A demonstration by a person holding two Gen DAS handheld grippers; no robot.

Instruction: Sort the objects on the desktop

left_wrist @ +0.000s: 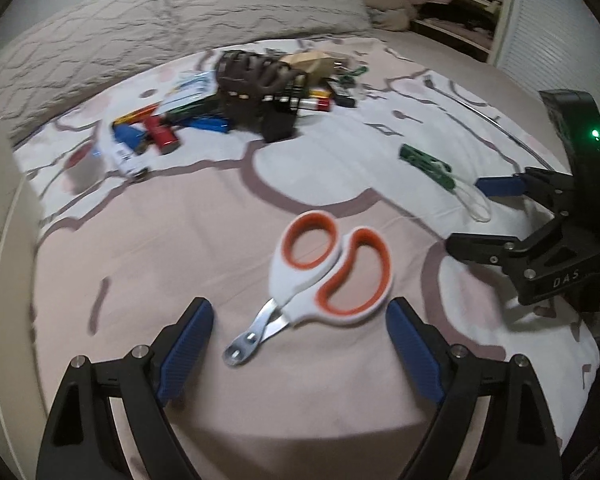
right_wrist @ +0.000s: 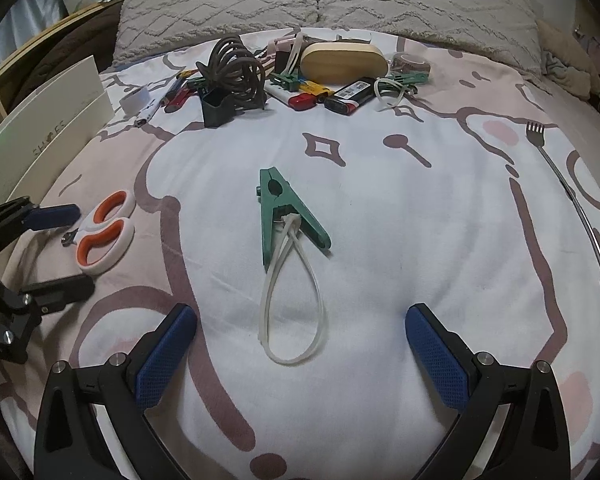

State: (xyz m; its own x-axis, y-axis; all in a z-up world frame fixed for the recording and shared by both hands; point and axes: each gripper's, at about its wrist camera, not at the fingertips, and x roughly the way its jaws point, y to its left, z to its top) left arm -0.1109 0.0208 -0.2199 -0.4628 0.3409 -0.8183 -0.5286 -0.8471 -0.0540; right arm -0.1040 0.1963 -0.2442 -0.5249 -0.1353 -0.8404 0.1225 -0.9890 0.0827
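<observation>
White and orange nail clippers (left_wrist: pixel 324 272) lie on the patterned bed sheet just ahead of my open, empty left gripper (left_wrist: pixel 300 344); they also show in the right wrist view (right_wrist: pixel 104 232). A green clothes peg (right_wrist: pixel 286 210) with a white cord loop (right_wrist: pixel 292 304) lies just ahead of my open, empty right gripper (right_wrist: pixel 300 344); it also shows in the left wrist view (left_wrist: pixel 426 166). The right gripper (left_wrist: pixel 484 216) shows at the right of the left wrist view, and the left gripper (right_wrist: pixel 66 248) at the left of the right wrist view.
A pile lies at the far side: a coiled brown cable (right_wrist: pixel 234 68), lighters (right_wrist: pixel 348 94), a wooden oval case (right_wrist: pixel 344 60), green pegs (right_wrist: pixel 410 78), pens (right_wrist: pixel 176 94). A metal back scratcher (right_wrist: pixel 572 196) lies along the right. A white box (right_wrist: pixel 56 120) stands left. Pillows (right_wrist: pixel 320 0) lie behind.
</observation>
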